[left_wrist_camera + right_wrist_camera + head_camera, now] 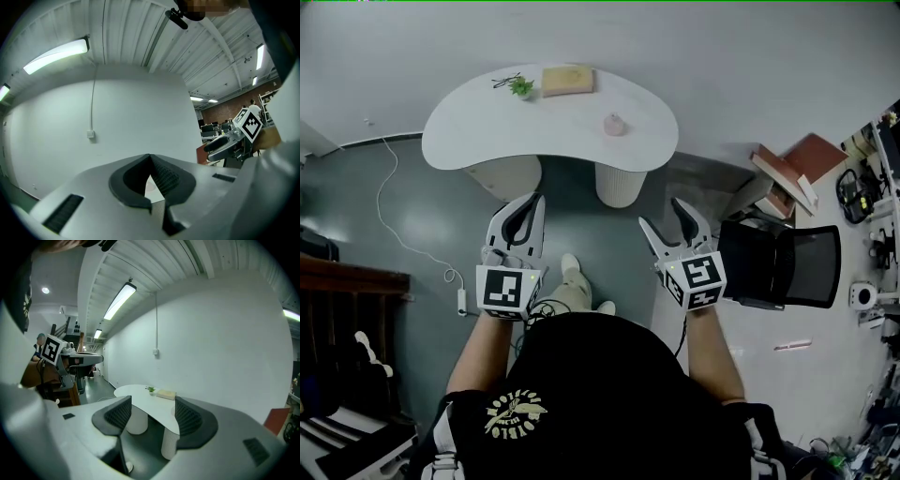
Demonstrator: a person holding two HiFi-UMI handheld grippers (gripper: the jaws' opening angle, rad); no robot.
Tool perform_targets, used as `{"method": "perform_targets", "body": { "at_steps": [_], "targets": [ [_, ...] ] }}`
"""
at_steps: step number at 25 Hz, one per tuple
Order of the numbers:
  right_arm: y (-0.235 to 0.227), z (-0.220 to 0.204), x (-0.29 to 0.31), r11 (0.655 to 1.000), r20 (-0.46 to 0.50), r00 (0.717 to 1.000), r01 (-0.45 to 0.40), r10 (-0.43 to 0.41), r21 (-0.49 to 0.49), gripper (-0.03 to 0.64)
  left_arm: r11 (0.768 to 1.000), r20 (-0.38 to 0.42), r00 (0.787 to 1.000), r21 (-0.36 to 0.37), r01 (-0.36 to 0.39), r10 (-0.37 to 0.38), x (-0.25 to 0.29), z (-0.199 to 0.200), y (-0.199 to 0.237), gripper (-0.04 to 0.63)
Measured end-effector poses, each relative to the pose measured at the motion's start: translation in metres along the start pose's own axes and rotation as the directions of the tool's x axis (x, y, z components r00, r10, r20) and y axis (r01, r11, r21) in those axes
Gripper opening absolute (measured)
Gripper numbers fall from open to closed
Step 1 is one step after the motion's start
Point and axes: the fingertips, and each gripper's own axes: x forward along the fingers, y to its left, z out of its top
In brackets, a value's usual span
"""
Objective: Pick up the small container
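Observation:
The small pink container point(614, 124) stands on the right part of a white kidney-shaped table point(487, 122), far ahead of both grippers. My left gripper point(532, 204) hangs over the grey floor short of the table, its fingers together. In the left gripper view the left gripper point(150, 157) has its pads touching at the tips, with nothing held. My right gripper point(661, 214) is spread open and empty. Between the jaws of the right gripper point(153, 411) I see the table point(140, 397); the container is hidden in that view.
A small green plant point(522, 87) and a tan box point(567, 81) sit at the table's far edge. A black office chair point(787, 262) is close on the right, with reddish books point(787, 169) beyond. A white cable and power strip point(461, 302) lie on the floor at left.

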Motion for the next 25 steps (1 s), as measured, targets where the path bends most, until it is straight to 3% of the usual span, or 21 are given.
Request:
{"method": "perform_targets", "body": {
  "at_steps": [20, 25],
  "targets": [
    [-0.072, 0.027, 0.133, 1.000, -0.053, 0.998, 0.019, -0.019, 0.004, 0.279, 0.997, -0.036, 0.997, -0.036, 0.065, -0.066, 0.156, -0.023, 0.067, 0.009],
    [-0.088, 0.039, 0.169, 1.000, -0.061, 0.998, 0.027, -0.026, 0.012, 0.279, 0.996, -0.043, 0.995, -0.016, 0.089, -0.089, 0.194, -0.024, 0.087, 0.009]
  ]
}}
